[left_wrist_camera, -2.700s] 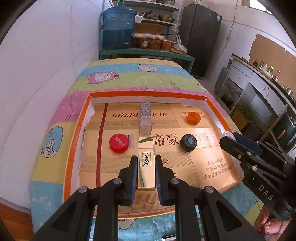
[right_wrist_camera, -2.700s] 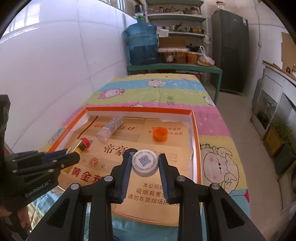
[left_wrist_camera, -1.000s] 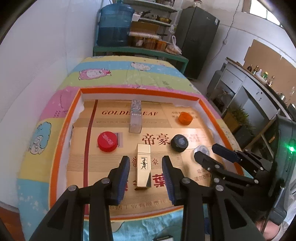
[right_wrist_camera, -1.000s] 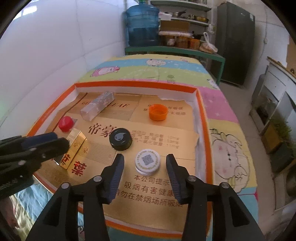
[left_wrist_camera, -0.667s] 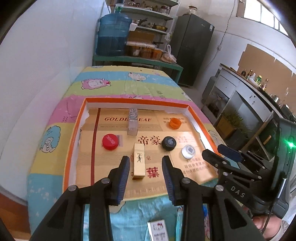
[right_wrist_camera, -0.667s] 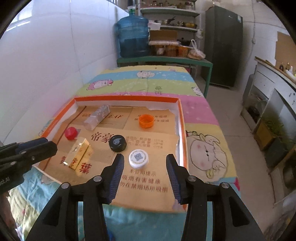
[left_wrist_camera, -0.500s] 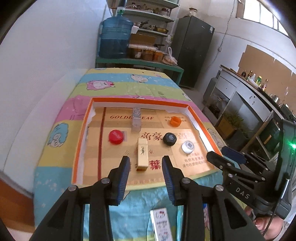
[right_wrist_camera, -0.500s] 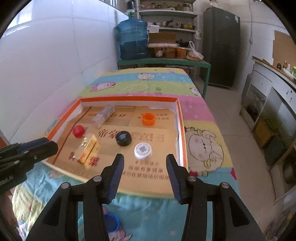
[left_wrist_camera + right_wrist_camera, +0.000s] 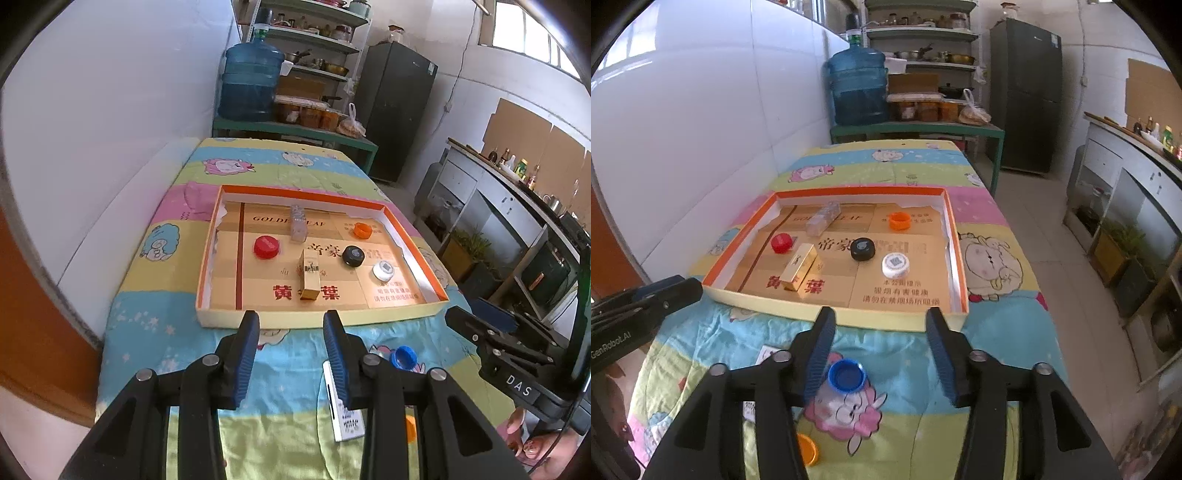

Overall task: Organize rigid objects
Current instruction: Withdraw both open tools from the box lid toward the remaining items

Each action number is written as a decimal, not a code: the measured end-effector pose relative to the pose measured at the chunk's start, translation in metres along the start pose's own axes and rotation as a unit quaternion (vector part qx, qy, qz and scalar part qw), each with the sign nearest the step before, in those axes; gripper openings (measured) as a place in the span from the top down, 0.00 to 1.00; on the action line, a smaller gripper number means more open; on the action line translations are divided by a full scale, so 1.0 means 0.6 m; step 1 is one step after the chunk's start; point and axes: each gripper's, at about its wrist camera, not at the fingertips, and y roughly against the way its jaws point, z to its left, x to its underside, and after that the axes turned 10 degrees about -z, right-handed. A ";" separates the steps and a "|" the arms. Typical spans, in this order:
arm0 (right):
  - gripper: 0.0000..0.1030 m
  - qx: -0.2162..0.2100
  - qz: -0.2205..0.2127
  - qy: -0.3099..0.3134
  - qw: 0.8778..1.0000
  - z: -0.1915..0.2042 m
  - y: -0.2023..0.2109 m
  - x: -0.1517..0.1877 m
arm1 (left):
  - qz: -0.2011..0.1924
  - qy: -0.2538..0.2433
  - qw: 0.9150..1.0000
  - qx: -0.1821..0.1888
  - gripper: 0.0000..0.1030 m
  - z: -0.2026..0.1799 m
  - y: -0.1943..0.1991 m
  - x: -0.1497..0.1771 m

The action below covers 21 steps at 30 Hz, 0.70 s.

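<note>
Inside tray (image 9: pixel 207 258), gold box (image 9: pixel 309 275), caps

tray (image 9: pixel 413 242): orange rim | box (image 9: pixel 309 275): gold | blanket (image 9: pixel 923 166): pastel cartoon-sheep stripes

White card box (image 9: pixel 345 421) on the quilt: left gripper's right finger (image 9: pixel 337 356) covers its left edge and far end, print too small to read. Orange cap (image 9: pixel 807 448) near the bottom of the right wrist view: half hidden behind a gripper arm. Another small white card (image 9: pixel 764 352) far left of the blue cap (image 9: pixel 846 375): mostly hidden. Clear box (image 9: pixel 823 218) in the tray (image 9: pixel 897 319): contents can't be told. A hand (image 9: pixel 532 441) cut off at bottom right of the left view. Small print on tray liner unreadable.
</note>
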 end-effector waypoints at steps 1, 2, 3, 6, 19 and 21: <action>0.47 0.001 -0.001 -0.003 1.000 0.000 0.007 0.003 | -0.001 -0.001 1.000 -0.001 0.65 0.000 0.005 0.003; 0.47 0.000 -0.001 -0.005 1.000 0.000 0.012 0.005 | -0.002 -0.002 1.000 -0.002 0.65 -0.001 0.008 0.004; 0.47 0.000 -0.002 -0.007 1.000 0.000 0.017 0.007 | -0.003 -0.005 1.000 -0.003 0.65 -0.002 0.012 0.006; 0.47 0.001 -0.004 -0.008 1.000 0.003 0.030 0.011 | -0.007 -0.011 1.000 -0.004 0.65 -0.006 0.026 0.012; 0.47 -0.014 -0.017 -0.002 1.000 0.032 0.087 0.039 | -0.026 -0.034 0.999 -0.008 0.65 -0.029 0.095 0.038; 0.47 -0.018 -0.019 -0.001 1.000 0.036 0.096 0.048 | -0.024 -0.033 0.999 -0.009 0.65 -0.029 0.101 0.043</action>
